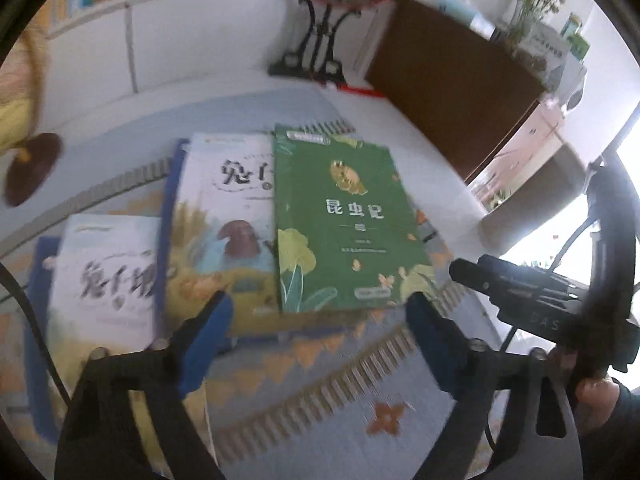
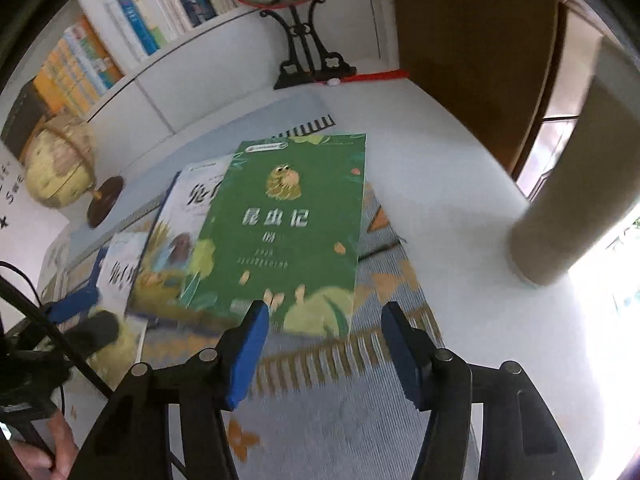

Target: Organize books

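Right wrist: bookshelf (image 2: 120, 36) holds books.

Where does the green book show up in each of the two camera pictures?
Left wrist view: the green book sits centre, slightly right, overlapping a white book.
Right wrist view: the green book lies centre, slightly left, just beyond the blue fingertips.
Shared landmark: the black ornate stand behind the books.

Green book (image 1: 340, 220) on blue mat (image 1: 320, 392) patterned with orange diamonds.
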